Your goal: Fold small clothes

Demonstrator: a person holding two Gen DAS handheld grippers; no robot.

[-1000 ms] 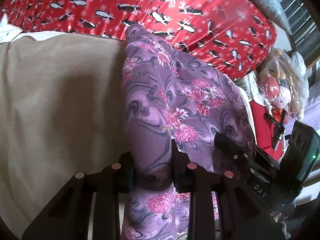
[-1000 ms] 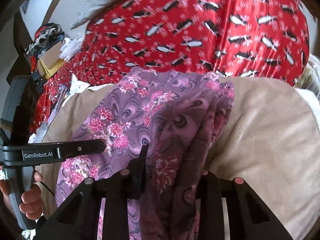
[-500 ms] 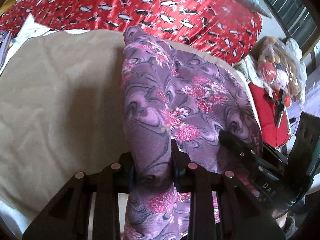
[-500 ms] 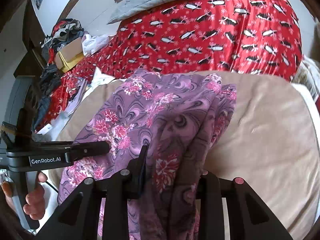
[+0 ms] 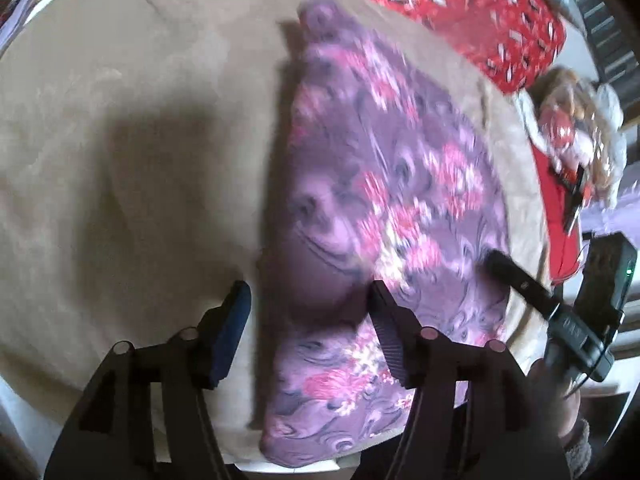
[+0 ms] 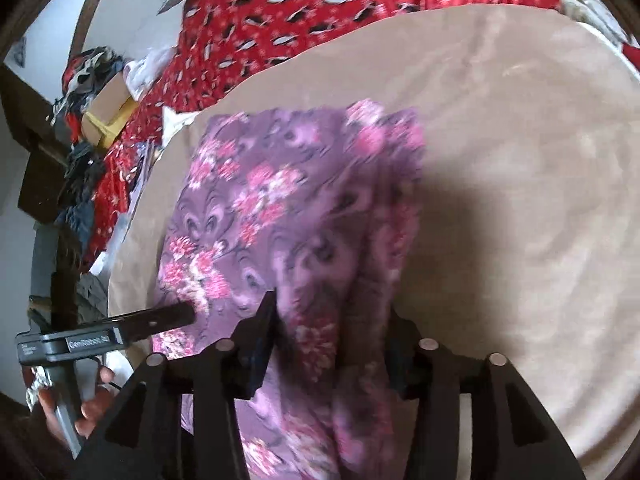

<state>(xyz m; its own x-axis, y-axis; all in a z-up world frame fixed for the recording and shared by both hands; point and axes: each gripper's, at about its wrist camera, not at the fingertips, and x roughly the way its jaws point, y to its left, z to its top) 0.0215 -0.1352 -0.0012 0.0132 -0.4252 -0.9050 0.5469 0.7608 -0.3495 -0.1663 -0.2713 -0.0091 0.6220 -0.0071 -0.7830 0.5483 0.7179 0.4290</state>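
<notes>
A purple garment with pink flowers (image 5: 360,208) lies folded lengthwise on a beige blanket (image 5: 120,160). My left gripper (image 5: 308,304) is over the garment's near left edge. Its jaws are opening: the blue left pad stands clear of the cloth and the right finger rests against it. In the right wrist view my right gripper (image 6: 332,320) straddles a bunched fold of the same garment (image 6: 280,200). Its jaws are opening too, and the cloth hangs loose between them. One finger of each gripper shows in the other's view: the right (image 5: 520,284) and the left (image 6: 160,318).
A red cover with a black-and-white print (image 6: 320,8) lies beyond the blanket (image 6: 520,160). A bagged soft toy (image 5: 568,132) sits at the right. A cardboard box (image 6: 108,108) and piled clothes are at the left. A person's hand (image 6: 92,412) holds the left gripper's handle.
Both grippers were shut on the garment; now both pairs of jaws have spread and let it go. Both hands moved forward and down, and the garment settled on the blanket.
</notes>
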